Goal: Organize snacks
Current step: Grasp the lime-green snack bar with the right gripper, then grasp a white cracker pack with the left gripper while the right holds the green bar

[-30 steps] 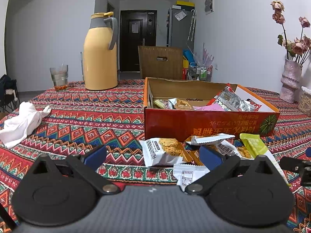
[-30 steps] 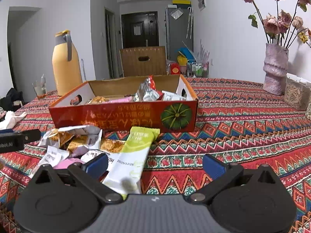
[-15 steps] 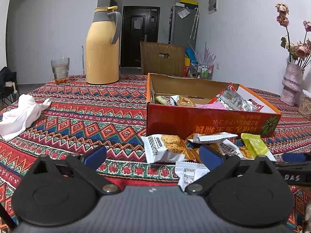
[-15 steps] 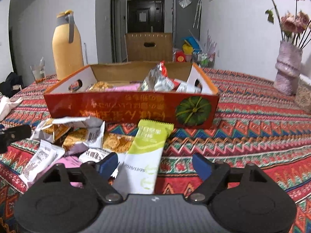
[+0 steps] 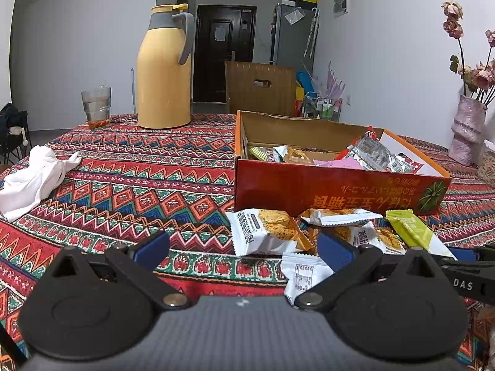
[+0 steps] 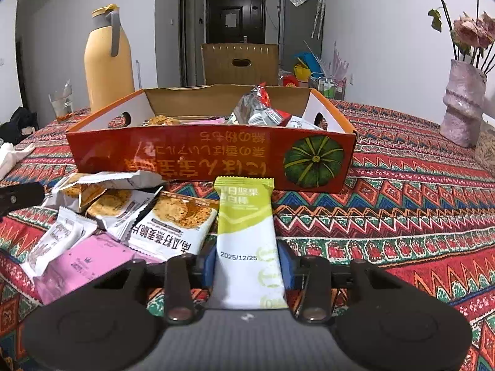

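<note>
Both blue pads of right gripper (image 6: 247,261) just closed onto green-and-white snack packet (image 6: 246,232), before red cardboard box (image 6: 210,157); left gripper (image 5: 243,247) wide, empty.

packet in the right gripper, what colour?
Lime green top fading into white, on the packet clamped in the right gripper; clearest in the right wrist view.

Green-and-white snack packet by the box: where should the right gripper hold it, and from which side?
Grip the green-and-white packet across its narrow width at the near white end, coming from the table edge along its length. It lies flat, pointing at the box. The right gripper has just closed there, pads on both long edges.
</note>
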Demonstrator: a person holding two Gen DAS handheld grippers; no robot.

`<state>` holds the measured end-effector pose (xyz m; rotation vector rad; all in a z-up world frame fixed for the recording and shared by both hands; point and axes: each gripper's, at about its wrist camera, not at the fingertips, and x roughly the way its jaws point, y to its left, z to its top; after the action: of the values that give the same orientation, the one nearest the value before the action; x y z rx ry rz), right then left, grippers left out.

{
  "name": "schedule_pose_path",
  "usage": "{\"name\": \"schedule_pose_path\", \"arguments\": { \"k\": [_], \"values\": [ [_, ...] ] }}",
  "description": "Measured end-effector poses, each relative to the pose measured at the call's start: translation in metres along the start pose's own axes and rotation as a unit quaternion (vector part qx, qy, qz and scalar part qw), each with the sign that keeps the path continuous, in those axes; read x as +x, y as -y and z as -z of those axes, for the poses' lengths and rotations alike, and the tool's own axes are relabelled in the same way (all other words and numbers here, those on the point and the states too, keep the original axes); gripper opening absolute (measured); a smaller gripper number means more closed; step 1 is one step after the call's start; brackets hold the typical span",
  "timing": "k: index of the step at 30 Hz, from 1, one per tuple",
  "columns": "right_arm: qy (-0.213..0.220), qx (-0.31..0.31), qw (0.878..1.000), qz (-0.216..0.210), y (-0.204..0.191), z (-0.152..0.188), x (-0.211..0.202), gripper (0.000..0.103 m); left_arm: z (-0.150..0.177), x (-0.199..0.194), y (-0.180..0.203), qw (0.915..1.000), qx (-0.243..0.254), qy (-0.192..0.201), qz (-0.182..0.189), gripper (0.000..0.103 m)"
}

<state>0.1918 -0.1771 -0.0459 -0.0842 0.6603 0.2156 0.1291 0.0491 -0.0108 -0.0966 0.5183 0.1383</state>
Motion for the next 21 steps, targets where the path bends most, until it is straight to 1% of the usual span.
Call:
{"name": "schedule_pose_path", "arguments": {
  "k": [2,6,8,11,15,21],
  "values": [
    [0.007,0.003,1.000,-0.002,0.001,0.000,-0.003,0.038,0.000,0.000,0.000,1.0000,0.001,-0.002,-0.001,0.103],
    [0.048,0.006,0.999,0.004,0.001,0.002,-0.017,0.038,0.001,0.003,0.001,0.9999,0.002,-0.011,0.005,0.103],
    [0.068,0.012,0.998,0.008,0.003,0.004,-0.024,0.038,0.002,0.006,0.002,0.9997,0.004,-0.021,0.013,0.103],
    [0.087,0.019,0.996,0.013,0.005,0.004,-0.030,0.038,0.004,0.011,0.006,0.9989,0.015,-0.039,0.023,0.103],
    [0.096,0.022,0.995,0.012,0.007,0.003,-0.032,0.038,0.009,0.017,0.016,0.9967,0.042,-0.063,0.029,0.103],
    [0.103,0.024,0.994,0.003,0.008,0.004,-0.035,0.038,0.015,0.018,0.028,0.9932,0.074,-0.078,0.046,0.103]
  ]
}}
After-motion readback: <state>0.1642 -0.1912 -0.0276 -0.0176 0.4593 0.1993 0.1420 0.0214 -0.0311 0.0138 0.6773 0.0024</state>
